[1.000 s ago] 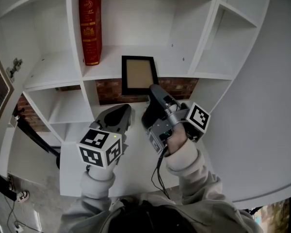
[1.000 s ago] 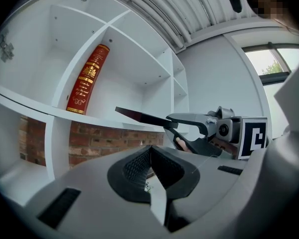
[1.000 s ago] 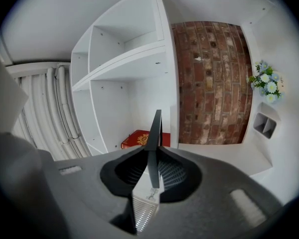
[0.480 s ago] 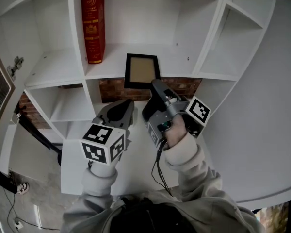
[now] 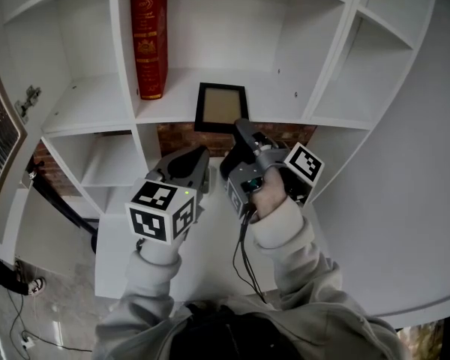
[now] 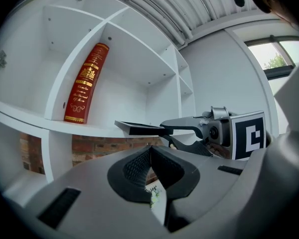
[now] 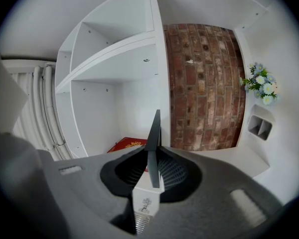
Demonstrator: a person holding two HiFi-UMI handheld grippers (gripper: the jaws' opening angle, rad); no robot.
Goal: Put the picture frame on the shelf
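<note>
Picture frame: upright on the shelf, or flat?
Flat. The right gripper clamps the picture frame by one edge, roughly level over the shelf; contact cannot be told.

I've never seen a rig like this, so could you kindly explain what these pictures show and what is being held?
A person holds a two-jaw gripper in each hand; the marked cubes are part of them. The head view looks down from the person's head at a white shelf unit with a red book standing in it. The other two views come from a camera on each gripper. The right gripper is clamped on the edge of a black picture frame, at the shelf's front edge. The left gripper is shut and empty.
</note>
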